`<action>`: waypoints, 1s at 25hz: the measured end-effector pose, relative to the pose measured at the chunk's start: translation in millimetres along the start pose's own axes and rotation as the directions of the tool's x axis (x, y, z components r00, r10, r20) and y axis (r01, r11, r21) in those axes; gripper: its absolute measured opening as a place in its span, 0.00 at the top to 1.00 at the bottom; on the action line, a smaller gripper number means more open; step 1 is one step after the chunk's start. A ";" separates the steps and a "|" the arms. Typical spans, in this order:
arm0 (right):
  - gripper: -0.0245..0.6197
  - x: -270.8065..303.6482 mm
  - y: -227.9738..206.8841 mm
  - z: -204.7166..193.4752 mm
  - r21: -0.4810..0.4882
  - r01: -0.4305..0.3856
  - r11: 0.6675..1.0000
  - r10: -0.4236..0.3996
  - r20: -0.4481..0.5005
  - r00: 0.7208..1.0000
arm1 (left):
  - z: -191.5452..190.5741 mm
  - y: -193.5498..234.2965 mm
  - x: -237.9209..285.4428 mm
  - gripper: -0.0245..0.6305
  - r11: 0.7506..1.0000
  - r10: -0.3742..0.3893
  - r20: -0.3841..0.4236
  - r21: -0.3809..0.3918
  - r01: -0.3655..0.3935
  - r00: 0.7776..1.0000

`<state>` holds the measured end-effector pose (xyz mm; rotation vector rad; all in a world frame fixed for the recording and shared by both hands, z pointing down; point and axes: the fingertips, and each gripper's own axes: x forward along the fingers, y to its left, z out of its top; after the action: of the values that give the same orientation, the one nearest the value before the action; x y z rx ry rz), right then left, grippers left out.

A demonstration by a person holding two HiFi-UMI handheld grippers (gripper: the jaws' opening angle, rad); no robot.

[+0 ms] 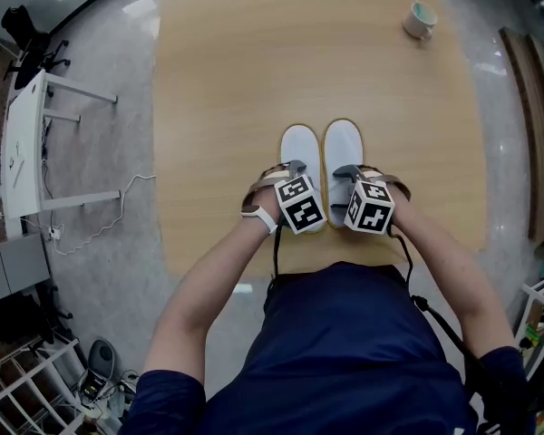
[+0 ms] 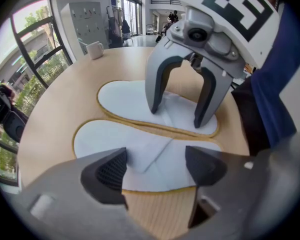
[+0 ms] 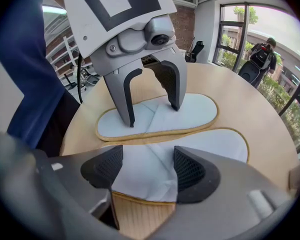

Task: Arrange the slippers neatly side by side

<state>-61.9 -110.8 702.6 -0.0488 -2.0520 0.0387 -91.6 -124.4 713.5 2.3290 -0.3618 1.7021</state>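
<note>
Two white slippers with tan edging lie side by side, toes pointing away, on the wooden table (image 1: 218, 107). The left slipper (image 1: 299, 148) and the right slipper (image 1: 344, 143) nearly touch along their inner edges. My left gripper (image 1: 296, 167) hovers open over the left slipper's heel half (image 2: 110, 141), its jaws straddling the folded upper. Over the right slipper (image 3: 217, 143) my right gripper (image 1: 348, 171) stands open in the same way. Each gripper view shows its own gripper (image 2: 155, 168) (image 3: 146, 171) and, beyond it, the other gripper (image 2: 182, 116) (image 3: 151, 115) above the other slipper (image 2: 125, 100) (image 3: 192, 109).
A white mug (image 1: 420, 20) with a stick in it stands at the table's far right corner, also visible as a mug (image 2: 95, 49) in the left gripper view. The near table edge runs just under my wrists. A white desk (image 1: 23, 143) stands on the floor to the left.
</note>
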 end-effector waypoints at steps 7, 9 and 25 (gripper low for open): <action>0.47 -31.3 -0.6 31.7 0.075 0.056 0.996 -0.068 0.175 0.982 | 22.2 -3.6 -38.2 0.39 0.994 0.080 0.156 -0.082 -0.068 0.984; 0.48 -51.9 -2.7 42.3 0.125 0.069 0.990 -0.099 0.249 0.964 | 29.5 -4.1 -62.6 0.43 0.988 0.119 0.231 -0.124 -0.092 0.966; 0.86 -202.9 -15.3 111.8 0.521 0.074 0.850 -0.434 0.614 0.659 | 55.3 17.6 -237.7 0.96 0.780 0.584 0.563 -0.588 -0.214 0.585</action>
<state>-67.4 -137.2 471.9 0.6737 -2.7642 0.4238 -117.5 -144.8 471.1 2.5180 -1.3977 0.5463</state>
